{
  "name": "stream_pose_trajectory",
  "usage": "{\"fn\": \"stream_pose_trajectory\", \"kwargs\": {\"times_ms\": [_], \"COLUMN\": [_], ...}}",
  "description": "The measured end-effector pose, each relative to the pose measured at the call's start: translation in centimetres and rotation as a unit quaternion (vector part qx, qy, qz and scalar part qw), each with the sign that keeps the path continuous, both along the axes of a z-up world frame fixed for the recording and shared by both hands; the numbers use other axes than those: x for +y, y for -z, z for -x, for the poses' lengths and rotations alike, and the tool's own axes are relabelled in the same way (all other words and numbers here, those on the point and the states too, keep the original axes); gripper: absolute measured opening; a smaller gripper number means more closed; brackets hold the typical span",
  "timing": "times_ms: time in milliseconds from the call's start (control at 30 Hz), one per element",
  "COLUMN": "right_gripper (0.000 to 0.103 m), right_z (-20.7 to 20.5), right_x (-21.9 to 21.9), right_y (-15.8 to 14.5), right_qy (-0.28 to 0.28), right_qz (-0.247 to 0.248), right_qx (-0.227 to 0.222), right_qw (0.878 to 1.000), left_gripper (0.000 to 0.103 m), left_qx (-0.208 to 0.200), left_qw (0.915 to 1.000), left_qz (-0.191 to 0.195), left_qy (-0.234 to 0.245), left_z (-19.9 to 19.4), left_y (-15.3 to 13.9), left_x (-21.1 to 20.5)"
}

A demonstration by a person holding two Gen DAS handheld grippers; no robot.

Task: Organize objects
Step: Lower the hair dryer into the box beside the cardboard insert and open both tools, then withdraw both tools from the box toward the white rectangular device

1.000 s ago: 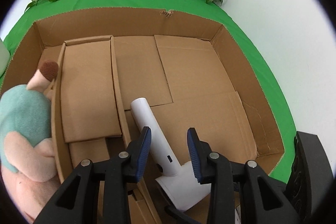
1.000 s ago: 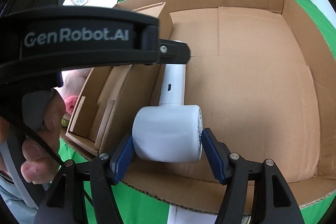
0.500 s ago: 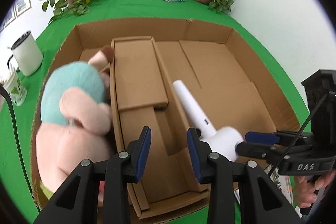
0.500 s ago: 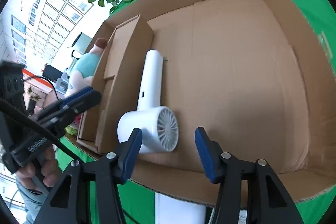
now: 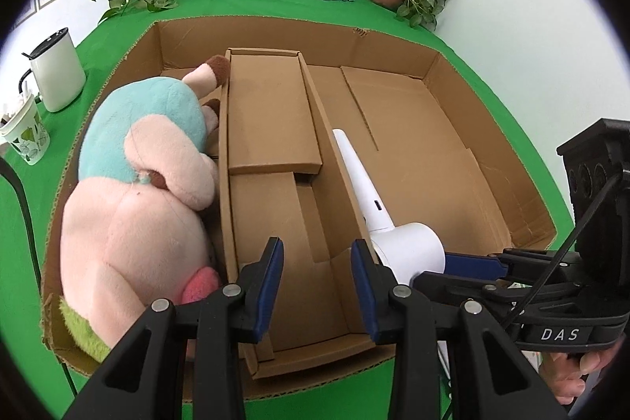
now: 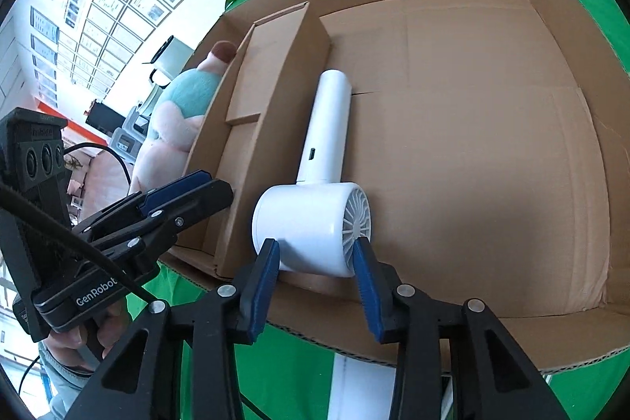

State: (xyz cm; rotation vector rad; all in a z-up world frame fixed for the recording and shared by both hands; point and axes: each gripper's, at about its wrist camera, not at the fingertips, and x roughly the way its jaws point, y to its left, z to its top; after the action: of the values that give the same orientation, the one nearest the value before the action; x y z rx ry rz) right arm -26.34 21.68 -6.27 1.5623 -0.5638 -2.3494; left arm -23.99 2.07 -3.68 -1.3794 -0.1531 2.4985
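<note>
The right gripper (image 6: 315,268) is sitting spread around the white plastic hair dryer (image 6: 319,191) lying in the brown cardboard box (image 6: 492,152), while the left gripper (image 5: 315,286), spread and carrying nothing, is risking nudging the 1 inner divider (image 5: 334,184).

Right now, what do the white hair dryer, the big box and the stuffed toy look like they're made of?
Hair dryer: looks like smooth matte white plastic, with a moulded ribbed grille at one end. Big box: brown corrugated cardboard; fluted edges show along the cut rim. Stuffed toy: soft plush fabric, fuzzy nap in pink and teal, visibly stitched seams.
</note>
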Motion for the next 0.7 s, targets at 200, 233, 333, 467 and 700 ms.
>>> {"fn": "stream_pose_trajectory", "kwargs": {"times_ms": [200, 233, 333, 467, 700], "right_gripper": [0.04, 0.04, 0.04, 0.04, 0.053], "right_z": [0.6, 0.6, 0.7, 0.7, 0.8], "right_x": [-0.8, -0.8, -1.1, -1.1, -0.2], "right_y": [0.2, 0.2, 0.3, 0.2, -0.1], "right_qy": [-0.011, -0.012, -0.017, -0.017, 0.003], "right_qz": [0.01, 0.014, 0.015, 0.013, -0.014], "right_qx": [0.003, 0.002, 0.001, 0.002, 0.003], "right_qw": [1.0, 1.0, 1.0, 1.0, 1.0], "left_gripper": [0.031, 0.031, 0.03, 0.029, 0.028], "left_qx": [-0.002, 0.005, 0.006, 0.002, -0.009], "left_qw": [0.9998, 0.9997, 0.9995, 0.9997, 0.9998], "left_qz": [0.022, 0.025, 0.03, 0.023, 0.011], "left_qy": [0.004, 0.004, 0.0, -0.009, -0.012], "left_z": [-0.9, -1.1, -1.5, -1.5, -1.9], "left_y": [0.8, 0.7, 0.8, 0.8, 0.9], "left_x": [0.2, 0.2, 0.3, 0.2, -0.1]}}
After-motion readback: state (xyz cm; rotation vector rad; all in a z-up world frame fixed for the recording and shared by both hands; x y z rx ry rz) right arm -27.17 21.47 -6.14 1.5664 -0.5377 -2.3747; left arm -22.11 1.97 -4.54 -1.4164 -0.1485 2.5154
